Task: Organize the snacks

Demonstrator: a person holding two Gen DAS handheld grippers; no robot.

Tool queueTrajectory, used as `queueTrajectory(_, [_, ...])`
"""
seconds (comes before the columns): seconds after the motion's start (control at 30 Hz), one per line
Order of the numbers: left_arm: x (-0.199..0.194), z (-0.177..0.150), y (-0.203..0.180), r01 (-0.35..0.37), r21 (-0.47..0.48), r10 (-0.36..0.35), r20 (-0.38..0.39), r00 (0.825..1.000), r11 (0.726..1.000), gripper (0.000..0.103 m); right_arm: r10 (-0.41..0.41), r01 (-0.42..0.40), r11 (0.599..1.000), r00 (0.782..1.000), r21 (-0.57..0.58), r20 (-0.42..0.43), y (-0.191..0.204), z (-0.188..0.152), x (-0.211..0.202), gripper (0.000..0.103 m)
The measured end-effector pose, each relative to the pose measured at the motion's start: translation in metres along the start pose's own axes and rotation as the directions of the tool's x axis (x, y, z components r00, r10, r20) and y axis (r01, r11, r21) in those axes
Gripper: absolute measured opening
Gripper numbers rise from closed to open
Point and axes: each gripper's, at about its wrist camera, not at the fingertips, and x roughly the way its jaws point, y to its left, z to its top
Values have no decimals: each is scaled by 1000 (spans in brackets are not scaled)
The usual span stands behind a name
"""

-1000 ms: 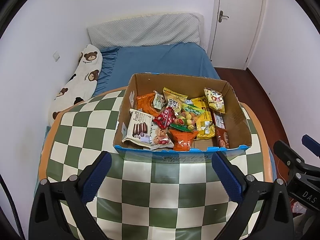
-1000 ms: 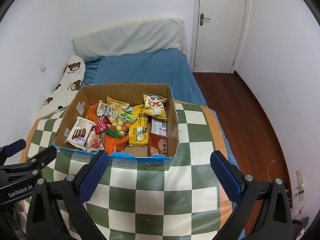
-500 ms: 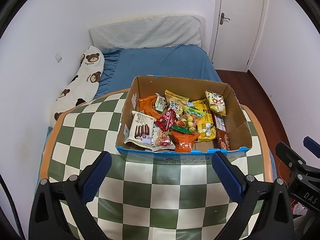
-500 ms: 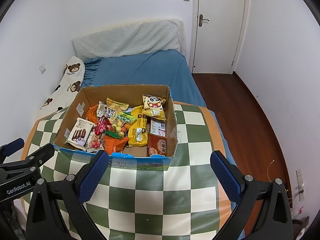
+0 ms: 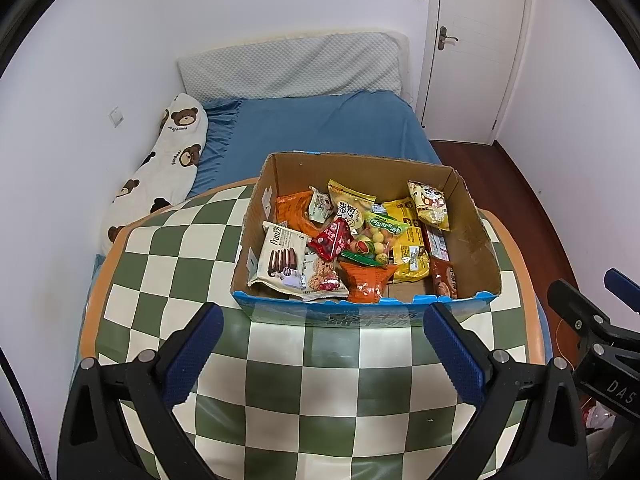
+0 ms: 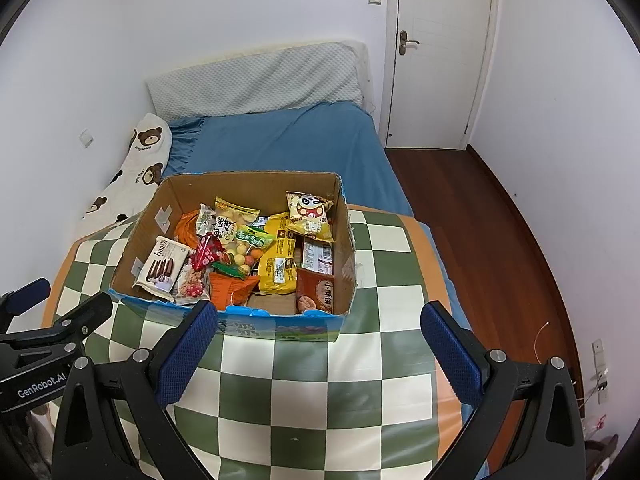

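Note:
An open cardboard box point(image 5: 476, 240) point(image 6: 344, 264) stands on the green-and-white checkered table point(image 5: 320, 392) point(image 6: 312, 392). It holds several snack packets: a white Franzzi biscuit pack point(image 5: 280, 260) point(image 6: 162, 266), an orange bag point(image 5: 366, 282) point(image 6: 232, 286), yellow bags point(image 5: 408, 244) point(image 6: 310, 216), a red packet point(image 5: 332, 238) and a brown packet point(image 6: 316, 292). My left gripper point(image 5: 320, 344) is open and empty, in front of the box. My right gripper point(image 6: 316, 344) is open and empty, in front of the box.
A bed with a blue sheet point(image 5: 320, 128) point(image 6: 280, 144), a grey pillow point(image 5: 292, 66) and a bear-print pillow point(image 5: 160, 168) lies behind the table. A white door point(image 5: 476, 48) and wooden floor point(image 6: 480, 220) are on the right.
Both grippers have drawn back slightly from the box and stay open. The box and the snacks have not moved.

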Motion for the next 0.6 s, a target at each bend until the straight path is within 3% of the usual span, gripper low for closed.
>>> queueTrajectory(0.6, [-4,-1,2,1,0,-1,9,1000,1000,103,11,-11,1000,1000,1,-5,3,-2,0,103])
